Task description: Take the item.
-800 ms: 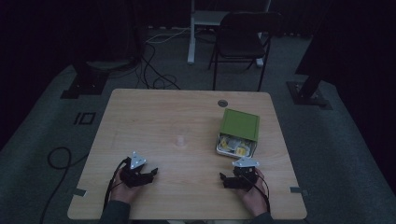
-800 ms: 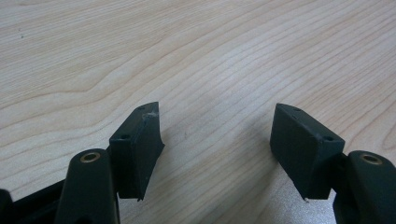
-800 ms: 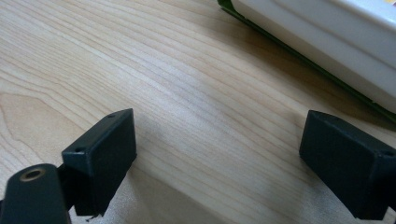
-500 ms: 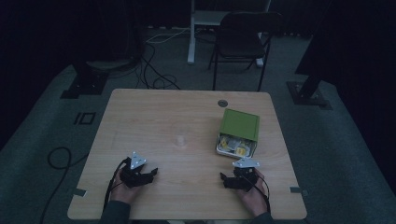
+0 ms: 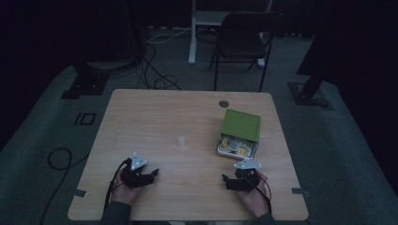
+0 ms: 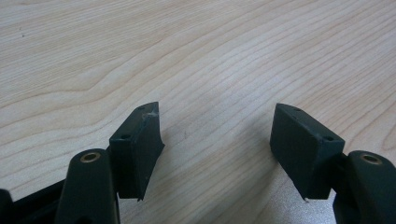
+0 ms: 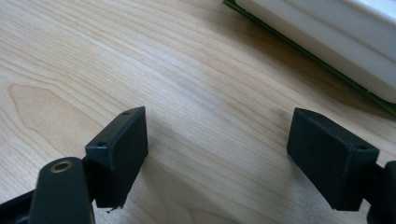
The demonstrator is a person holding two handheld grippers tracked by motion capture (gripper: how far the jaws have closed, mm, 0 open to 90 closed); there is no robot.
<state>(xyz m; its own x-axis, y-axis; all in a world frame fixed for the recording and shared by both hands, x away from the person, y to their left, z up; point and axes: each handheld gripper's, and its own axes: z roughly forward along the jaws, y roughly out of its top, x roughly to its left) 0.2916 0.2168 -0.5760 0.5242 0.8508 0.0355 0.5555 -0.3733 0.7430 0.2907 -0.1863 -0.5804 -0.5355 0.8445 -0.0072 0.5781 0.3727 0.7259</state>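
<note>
Both my hands sit right where they were a moment ago, low on the near edge of the table (image 5: 187,108), and nothing on it has shifted since the earlier pictures. My left gripper (image 5: 151,174) rests at the near left, jaws pointing right across the wood; in the left gripper view those jaws stand wide apart with bare wood grain between them, nothing held. My right gripper (image 5: 227,180) rests at the near right, and in the right gripper view its jaws gape just as wide, empty too, only tabletop in the gap. Just beyond it lies the green box (image 5: 240,125), lid-side up and tilted back, its white tray (image 5: 236,145) of yellowish pieces open toward me; the tray's white edge (image 7: 327,32) crosses the top of the right gripper view, near my jaws but apart from them. A small clear cup (image 5: 180,140) stands mid-table, well away from both grippers, same as before.
</note>
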